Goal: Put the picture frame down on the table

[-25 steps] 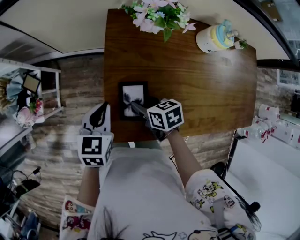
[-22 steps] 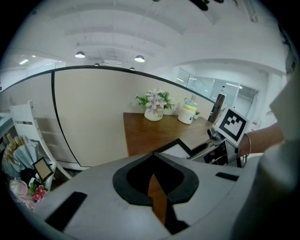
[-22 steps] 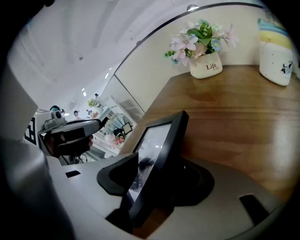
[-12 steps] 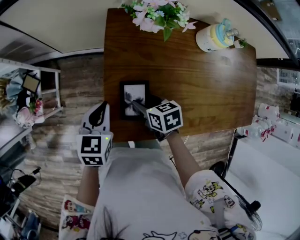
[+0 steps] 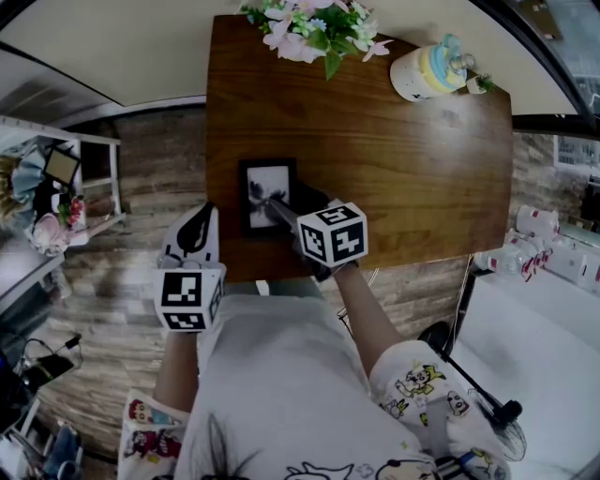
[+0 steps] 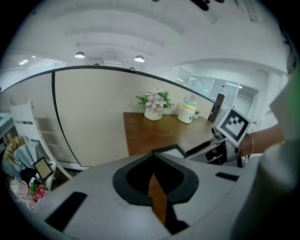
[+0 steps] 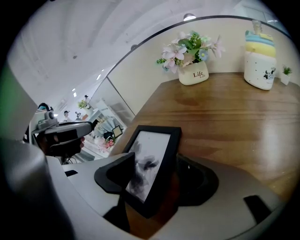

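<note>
Now we see the right claw (image 7: 157,166) with its jaws wide; they have just been opening, and the picture frame (image 5: 268,194) stands between them with neither pad pressing on it; the left pad lies just in front of the glass and the right pad just behind the black border, so the claw grips nothing; the frame is on the desk (image 5: 403,159), its near end between the jaws and its far end pointing straight ahead of the claw; whether it lies quite flat we cannot tell; it shows a dark, blurry print on white; from the head view the claw reaches in over the desk's near edge, slanting downward, its marker cube (image 5: 331,234) just behind the fingers.

Off to the left of the right claw, the left claw (image 6: 152,154) hangs beside the desk's near left corner, over the plank floor (image 5: 141,178); its jaws are closed, tips together, with nothing between them; the frame is ahead of it and to its right, well apart from its tips.

Far ahead of both claws, at the desk's back edge, are a pot of flowers (image 5: 314,28) and, to the right of that, a pastel striped jar (image 5: 429,73).
</note>
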{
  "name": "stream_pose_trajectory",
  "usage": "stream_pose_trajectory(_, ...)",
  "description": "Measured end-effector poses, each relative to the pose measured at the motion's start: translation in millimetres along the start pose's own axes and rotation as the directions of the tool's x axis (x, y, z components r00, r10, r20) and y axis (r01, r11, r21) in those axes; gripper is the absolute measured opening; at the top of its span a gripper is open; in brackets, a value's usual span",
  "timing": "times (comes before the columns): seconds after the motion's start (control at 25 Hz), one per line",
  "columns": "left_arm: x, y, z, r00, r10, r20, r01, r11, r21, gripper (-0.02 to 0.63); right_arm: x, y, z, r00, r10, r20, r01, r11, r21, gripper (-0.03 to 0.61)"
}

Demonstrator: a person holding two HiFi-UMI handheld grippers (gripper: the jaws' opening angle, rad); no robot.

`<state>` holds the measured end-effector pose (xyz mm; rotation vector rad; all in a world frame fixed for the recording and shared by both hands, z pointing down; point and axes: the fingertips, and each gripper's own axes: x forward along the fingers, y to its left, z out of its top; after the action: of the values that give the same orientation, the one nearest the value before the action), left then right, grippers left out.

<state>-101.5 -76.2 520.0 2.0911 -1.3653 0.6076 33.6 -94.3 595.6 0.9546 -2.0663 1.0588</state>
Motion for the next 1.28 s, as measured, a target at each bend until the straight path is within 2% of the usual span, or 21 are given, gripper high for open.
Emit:
stream_pose_trajectory(0.48, -1, -3, 20, 0.999, 0.000, 0.038, -0.001, 1.000, 0.019, 0.003, -17, 0, 15, 0.999, 0.003, 0.052, -0.003, 1.000, 0.012, 0.241)
stream_pose_trajectory(0.76, -7, -7, 41, 0.997, 0.002, 0.082, -0.005, 0.999, 0.041, 0.003, -46, 0, 36, 0.988, 0.008, 0.157, -0.014, 0.999, 0.042, 0.241)
stream_pose_trajectory(1.0, -14, -11, 61, 0.993, 0.005, 0.118, -0.014, 0.997, 0.075, 0.003, -80, 6, 66, 0.958, 0.032, 0.286, -0.041, 0.999, 0.028, 0.241)
stream_pose_trajectory(1.2, -22, -15, 90, 0.983, 0.008, 0.182, -0.027, 0.995, 0.101, 0.003, -112, 19, 94, 0.918, 0.063, 0.391, -0.063, 0.998, -0.014, 0.239)
stream_pose_trajectory(1.28, -26, -16, 100, 0.978, 0.010, 0.206, -0.033, 0.994, 0.108, 0.003, -125, 23, 106, 0.899, 0.066, 0.434, -0.052, 0.998, -0.044, 0.213)
